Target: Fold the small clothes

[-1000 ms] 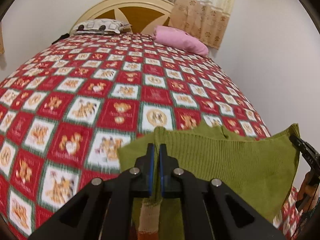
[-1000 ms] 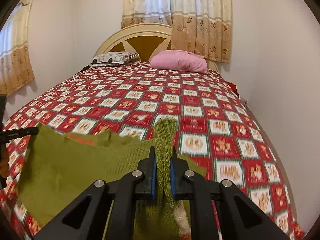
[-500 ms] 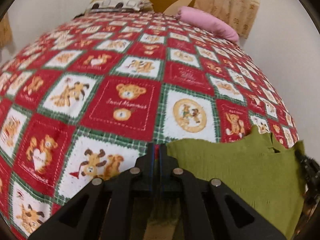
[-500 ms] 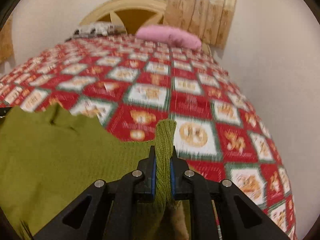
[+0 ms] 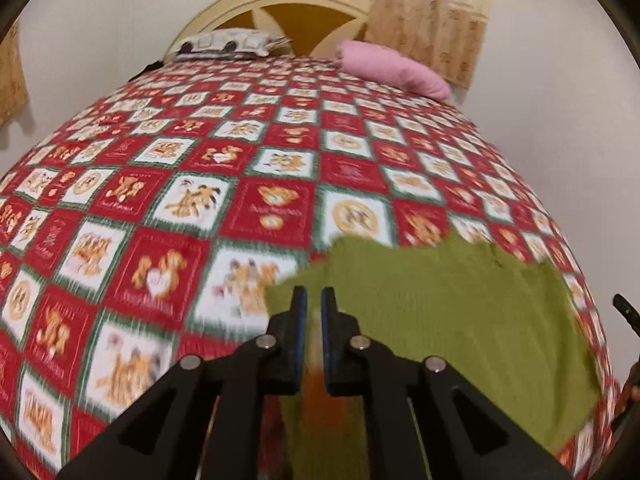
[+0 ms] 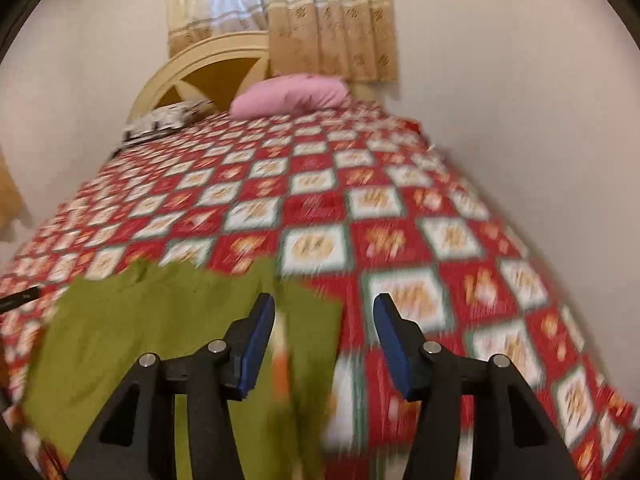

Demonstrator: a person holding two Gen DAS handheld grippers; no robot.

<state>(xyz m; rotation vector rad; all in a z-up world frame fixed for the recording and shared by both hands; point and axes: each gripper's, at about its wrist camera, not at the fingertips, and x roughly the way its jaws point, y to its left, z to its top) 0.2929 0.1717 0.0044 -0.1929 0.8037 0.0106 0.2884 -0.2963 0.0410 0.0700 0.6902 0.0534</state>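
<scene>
An olive-green knit garment (image 5: 460, 312) lies spread flat on the near end of the bed, with an orange and white striped band at its near edge. It also shows in the right wrist view (image 6: 152, 332). My left gripper (image 5: 314, 300) hovers over the garment's left edge with its jaws a narrow gap apart; nothing is clearly pinched between them. My right gripper (image 6: 324, 312) is wide open and empty above the garment's right edge, its left finger (image 6: 256, 340) over the cloth.
The bed (image 5: 200, 168) has a red, white and green teddy-bear quilt. A pink pillow (image 5: 392, 68) and a patterned pillow (image 5: 224, 42) lie by the headboard. White walls run close on the right (image 6: 540, 120). Curtains (image 6: 332, 20) hang behind the headboard.
Both grippers lowered the green garment onto the bed. The right gripper opened wide and let its edge go. The left jaws parted slightly and the cloth now lies flat.
</scene>
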